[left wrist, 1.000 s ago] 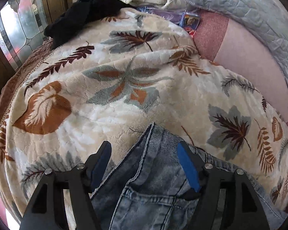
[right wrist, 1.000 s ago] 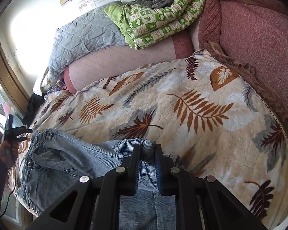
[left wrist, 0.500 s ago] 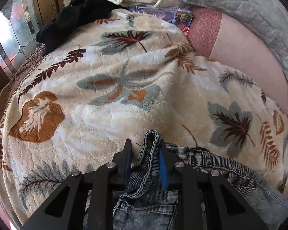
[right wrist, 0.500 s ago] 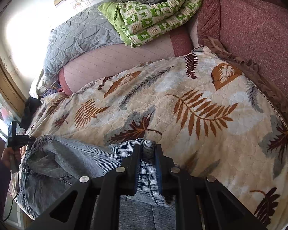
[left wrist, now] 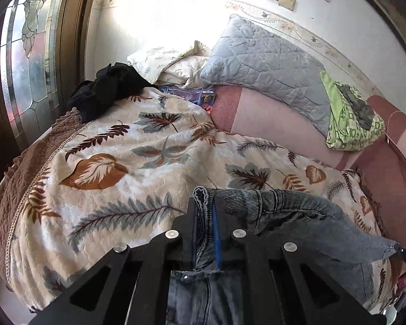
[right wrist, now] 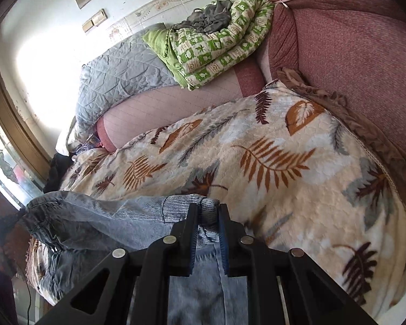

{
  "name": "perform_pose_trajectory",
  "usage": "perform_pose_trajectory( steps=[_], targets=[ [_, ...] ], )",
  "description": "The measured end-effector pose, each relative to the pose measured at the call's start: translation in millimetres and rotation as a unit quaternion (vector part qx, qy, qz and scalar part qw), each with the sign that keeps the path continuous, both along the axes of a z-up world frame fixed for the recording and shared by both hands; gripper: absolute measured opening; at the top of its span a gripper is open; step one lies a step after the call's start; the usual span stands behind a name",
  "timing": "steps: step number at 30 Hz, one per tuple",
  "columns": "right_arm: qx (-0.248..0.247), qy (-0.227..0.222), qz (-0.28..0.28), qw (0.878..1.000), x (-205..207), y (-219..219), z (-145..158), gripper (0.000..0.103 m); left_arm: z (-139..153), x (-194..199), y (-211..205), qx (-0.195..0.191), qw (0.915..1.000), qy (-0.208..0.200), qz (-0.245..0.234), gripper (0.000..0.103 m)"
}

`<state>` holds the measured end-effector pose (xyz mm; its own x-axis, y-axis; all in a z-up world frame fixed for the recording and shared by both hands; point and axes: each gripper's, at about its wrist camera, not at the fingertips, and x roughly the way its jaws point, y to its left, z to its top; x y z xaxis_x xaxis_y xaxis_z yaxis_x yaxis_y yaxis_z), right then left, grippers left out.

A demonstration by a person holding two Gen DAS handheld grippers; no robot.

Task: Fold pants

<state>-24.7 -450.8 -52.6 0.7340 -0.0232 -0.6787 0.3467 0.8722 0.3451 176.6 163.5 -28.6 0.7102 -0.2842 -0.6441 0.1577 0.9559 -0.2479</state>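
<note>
Jeans (left wrist: 284, 205) are lifted off the leaf-print blanket (left wrist: 138, 168), strung between both tools over the bed's near edge, w/ the rest hanging below the cams. Left gripper (left wrist: 205, 211) is clamped on one end of the waistband, denim bunched between its fingers; right gripper (right wrist: 209, 216) is pinched tight on a fold of lighter, ribbed-looking denim at the other end. Holding two ends like this probably keeps the fabric taut so it can be shaken flat or doubled over w/o wrinkling. In right wrist view the left tool's end shows at far left, well apart from the right one, so the span is wide.

Blanket covers most of the bed. Toward the head edge: grey quilted pillow (left wrist: 265, 62), green patterned quilt (right wrist: 216, 43), black clothing (left wrist: 105, 89) by the window-side corner. All well apart from the jeans, so there's room to lay them down.
</note>
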Motion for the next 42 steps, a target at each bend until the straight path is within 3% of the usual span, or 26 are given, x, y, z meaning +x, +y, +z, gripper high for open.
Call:
perform_pose_trajectory(
  steps=[6, 9, 11, 13, 14, 18, 21, 25, 28, 32, 35, 38, 39, 42],
  targets=[
    [0.013, 0.03, 0.001, 0.999, -52.0, 7.5, -28.4, 0.015, -38.6, -86.3, 28.2, -0.005, 1.0, 0.001, 0.007, 0.01],
    [0.028, 0.061, -0.001, 0.998, -73.0, 3.9, -54.4, 0.015, -77.8, -107.4, 41.8, -0.009, 0.9991, 0.034, 0.026, 0.01],
    [0.044, 0.11, 0.02, 0.993, -81.0, 2.3, -75.6, 0.017, -102.8, -114.9, 49.8, -0.013, 0.9972, 0.064, 0.038, 0.01],
    [0.05, 0.159, 0.023, 0.986, -87.7, -1.2, -90.6, 0.035, -117.9, -120.4, 55.4, -0.013, 0.9956, 0.084, 0.041, 0.01],
    [0.053, 0.171, 0.021, 0.984, -91.4, -3.4, -92.4, 0.05, -119.2, -125.9, 58.3, -0.012, 0.9955, 0.085, 0.042, 0.011],
    [0.037, 0.108, 0.015, 0.993, -98.1, -10.1, -66.0, 0.063, -101.0, -134.0, 62.7, 0.014, 0.9965, 0.07, 0.044, 0.016],
    [0.025, 0.084, 0.008, 0.996, -82.5, -11.8, -52.6, 0.064, -82.1, -137.7, 71.4, 0.055, 0.9942, 0.04, 0.083, 0.016],
    [-0.012, 0.102, 0.014, 0.995, -37.8, -3.4, -57.9, 0.064, -60.9, -138.8, 74.8, 0.013, 0.9965, 0.022, 0.08, 0.016],
    [-0.042, 0.133, 0.014, 0.99, -2.5, -1.5, -75.5, 0.056, -54.1, -135.8, 48.7, 0.007, 0.9989, 0.012, 0.045, 0.016],
    [-0.031, 0.171, 0.024, 0.984, 32.4, -7.1, -108.2, 0.017, -62.5, -118.3, -1.2, 0.018, 0.9997, 0.016, 0.001, 0.017],
    [-0.094, 0.184, 0.035, 0.978, 41.0, 4.3, -109.0, 0.014, -82.3, -98.9, -32.8, 0.031, 0.9987, 0.036, -0.017, 0.017],
    [-0.097, 0.166, 0.002, 0.981, 39.7, -7.7, -100.6, 0.012, -101.8, -81.2, -54.9, 0.047, 0.9976, 0.047, -0.021, 0.017],
    [-0.095, 0.162, -0.006, 0.982, 40.5, -11.6, -99.8, 0.004, -107.7, -76.3, -58.5, 0.061, 0.9968, 0.05, -0.014, 0.017],
    [-0.105, 0.189, -0.038, 0.976, 45.8, -25.7, -107.0, 0.001, -126.4, -63.2, -54.2, 0.063, 0.9954, 0.072, 0.003, 0.017]
  ],
)
